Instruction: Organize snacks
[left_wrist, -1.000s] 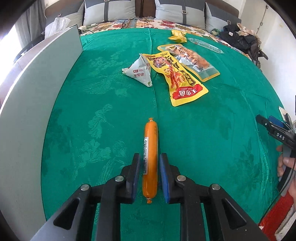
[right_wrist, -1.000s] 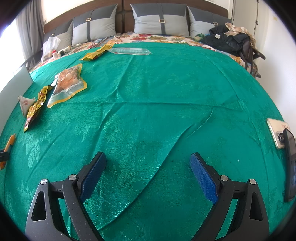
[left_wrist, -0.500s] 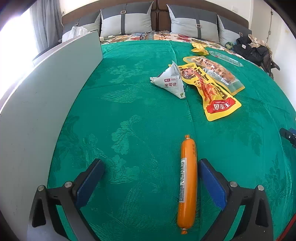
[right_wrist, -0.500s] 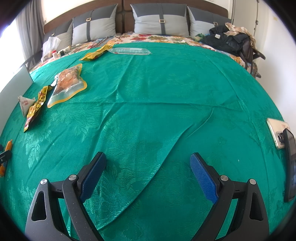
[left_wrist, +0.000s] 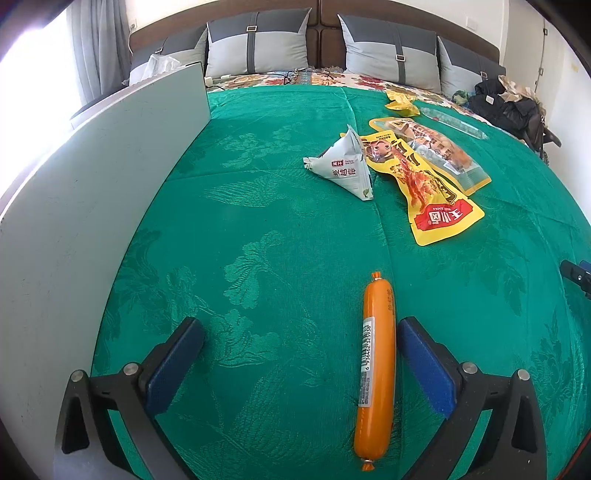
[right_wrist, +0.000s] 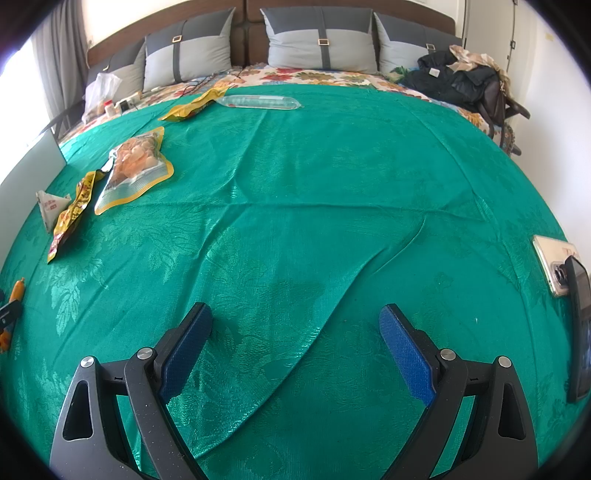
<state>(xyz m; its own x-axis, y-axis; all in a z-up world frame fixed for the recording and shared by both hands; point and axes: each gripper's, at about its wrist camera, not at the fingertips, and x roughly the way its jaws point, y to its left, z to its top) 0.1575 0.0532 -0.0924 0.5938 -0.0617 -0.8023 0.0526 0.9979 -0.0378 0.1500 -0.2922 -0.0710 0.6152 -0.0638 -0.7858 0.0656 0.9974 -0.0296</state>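
Note:
An orange sausage stick lies on the green cloth, between my left gripper's open jaws and close beside the right pad. Farther off lie a white triangular packet, a yellow snack pouch, a clear pouch of snacks and a small yellow wrapper. My right gripper is open and empty above bare cloth. In the right wrist view the sausage and the pouches show at the far left.
A grey board stands upright along the left edge. A long clear tube packet lies at the far side. A phone lies at the right edge. Pillows and dark clothes sit beyond the cloth.
My left gripper opened and let go of the sausage, which now lies on the cloth. The left gripper also drew back a little. The right gripper has not moved.

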